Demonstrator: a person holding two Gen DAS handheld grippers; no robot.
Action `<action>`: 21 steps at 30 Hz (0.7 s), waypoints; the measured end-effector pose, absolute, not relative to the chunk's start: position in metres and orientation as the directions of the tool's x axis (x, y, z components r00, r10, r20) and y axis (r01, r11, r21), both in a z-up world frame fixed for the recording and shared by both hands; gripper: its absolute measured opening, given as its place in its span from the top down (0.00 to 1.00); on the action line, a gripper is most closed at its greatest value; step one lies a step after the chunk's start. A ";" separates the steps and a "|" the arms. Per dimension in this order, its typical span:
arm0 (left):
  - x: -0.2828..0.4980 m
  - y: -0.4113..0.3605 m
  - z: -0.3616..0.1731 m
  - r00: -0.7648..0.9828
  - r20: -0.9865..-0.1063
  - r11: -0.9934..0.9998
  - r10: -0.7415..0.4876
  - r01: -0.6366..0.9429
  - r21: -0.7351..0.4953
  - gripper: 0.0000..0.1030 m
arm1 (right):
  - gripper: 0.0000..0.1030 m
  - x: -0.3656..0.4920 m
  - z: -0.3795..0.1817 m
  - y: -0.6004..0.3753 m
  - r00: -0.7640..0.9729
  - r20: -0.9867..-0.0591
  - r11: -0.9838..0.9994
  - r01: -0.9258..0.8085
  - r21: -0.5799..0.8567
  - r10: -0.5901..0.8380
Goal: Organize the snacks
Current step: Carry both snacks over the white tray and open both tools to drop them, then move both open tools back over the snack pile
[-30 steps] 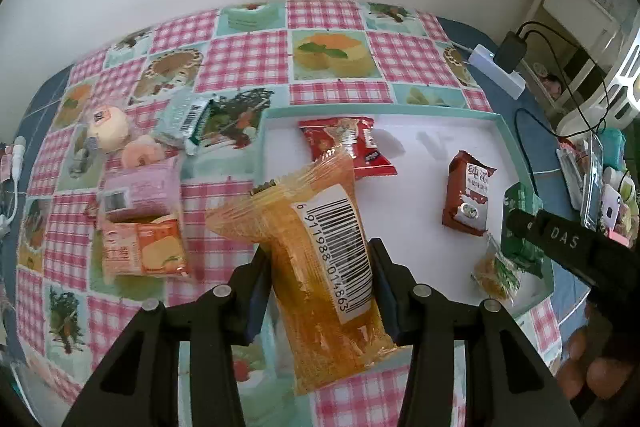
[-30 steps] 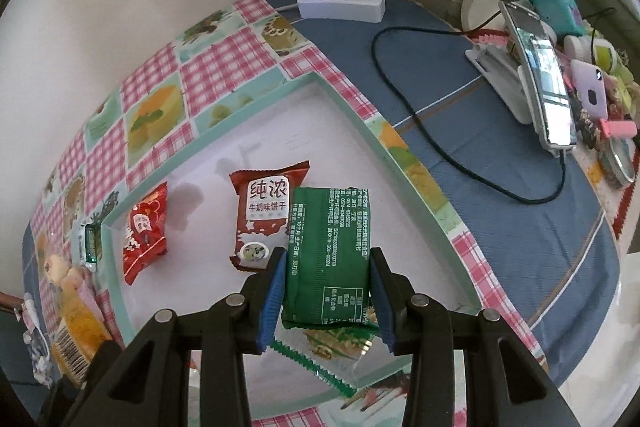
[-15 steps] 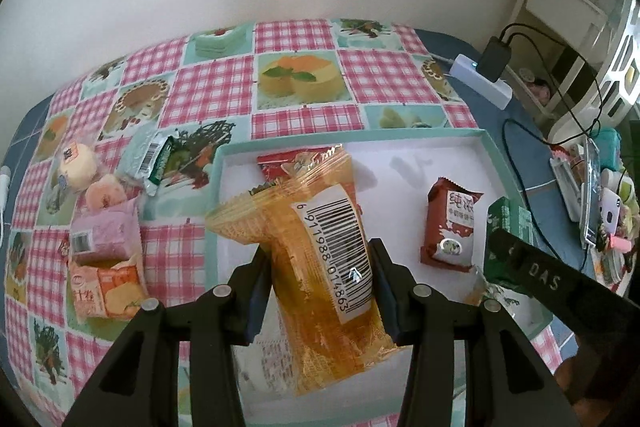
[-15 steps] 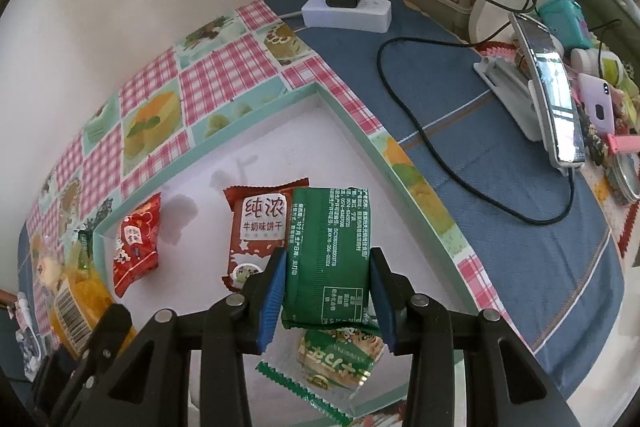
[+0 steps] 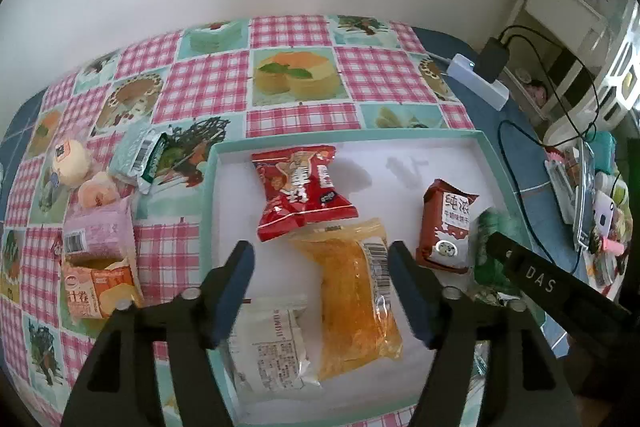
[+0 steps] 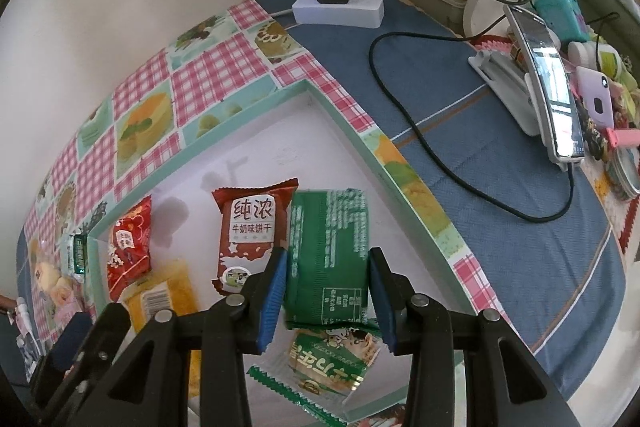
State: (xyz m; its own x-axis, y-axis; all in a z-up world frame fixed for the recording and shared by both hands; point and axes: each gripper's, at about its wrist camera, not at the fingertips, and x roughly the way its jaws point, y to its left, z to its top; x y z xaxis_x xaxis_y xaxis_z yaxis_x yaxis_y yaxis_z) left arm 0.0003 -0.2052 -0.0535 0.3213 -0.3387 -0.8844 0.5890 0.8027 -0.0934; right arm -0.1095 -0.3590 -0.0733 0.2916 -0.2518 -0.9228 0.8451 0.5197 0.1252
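A teal-rimmed white tray [image 5: 486, 163] lies on the checked tablecloth. My left gripper [image 5: 320, 287] is open above an orange snack packet [image 5: 352, 299] that lies flat in the tray, beside a white packet [image 5: 276, 343], a red packet [image 5: 300, 191] and a brown biscuit packet [image 5: 448, 227]. My right gripper [image 6: 326, 299] stands over the tray's right side with a green packet [image 6: 326, 251] between its blue pads; the packet is blurred and the jaws look slightly parted. Another green-and-white packet [image 6: 332, 359] lies under it.
Loose snacks lie left of the tray: a pink packet [image 5: 98, 231], an orange packet [image 5: 98, 291], a pale green packet [image 5: 138, 157] and round buns [image 5: 72, 159]. A power strip [image 6: 338, 7], cables and phones on a stand [image 6: 552, 87] sit to the right.
My left gripper opened and let the orange packet fall flat into the tray. My right gripper's jaws have parted a little around the green packet, which now looks blurred.
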 end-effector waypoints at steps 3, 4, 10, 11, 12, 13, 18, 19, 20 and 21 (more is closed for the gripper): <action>0.008 -0.199 -0.054 0.318 -0.892 0.823 -0.322 0.559 -0.098 0.17 | 0.58 -0.109 -0.071 -0.358 0.296 -0.919 0.523 0.843 0.124 -0.260; 0.009 -0.197 -0.055 0.316 -0.894 0.829 -0.318 0.551 -0.100 0.17 | 0.58 -0.109 -0.071 -0.358 0.297 -0.919 0.524 0.843 0.125 -0.260; 0.023 -0.184 -0.062 0.299 -0.915 0.870 -0.271 0.482 -0.100 0.09 | 0.56 -0.107 -0.075 -0.357 0.284 -0.925 0.531 0.840 0.114 -0.252; 0.026 -0.181 -0.063 0.298 -0.918 0.878 -0.263 0.469 -0.100 0.08 | 0.47 -0.107 -0.075 -0.357 0.283 -0.925 0.534 0.838 0.110 -0.254; 0.029 -0.176 -0.064 0.296 -0.921 0.887 -0.254 0.451 -0.100 0.08 | 0.39 -0.106 -0.075 -0.355 0.281 -0.925 0.536 0.837 0.106 -0.257; 0.032 -0.173 -0.064 0.295 -0.922 0.893 -0.250 0.439 -0.101 0.08 | 0.27 -0.105 -0.074 -0.353 0.286 -0.922 0.541 0.834 0.106 -0.260; 0.047 -0.152 -0.065 0.300 -0.936 0.925 -0.183 0.375 -0.060 0.08 | 0.23 -0.098 -0.070 -0.343 0.312 -0.914 0.580 0.807 0.110 -0.261; 0.050 -0.145 -0.065 0.307 -0.939 0.931 -0.156 0.362 -0.037 0.08 | 0.21 -0.095 -0.070 -0.341 0.314 -0.914 0.590 0.800 0.108 -0.258; 0.053 -0.140 -0.064 0.312 -0.940 0.935 -0.137 0.355 -0.018 0.08 | 0.21 -0.092 -0.070 -0.338 0.317 -0.914 0.600 0.793 0.109 -0.253; 0.056 -0.136 -0.064 0.315 -0.942 0.937 -0.120 0.351 -0.002 0.08 | 0.21 -0.090 -0.070 -0.335 0.321 -0.915 0.611 0.784 0.111 -0.245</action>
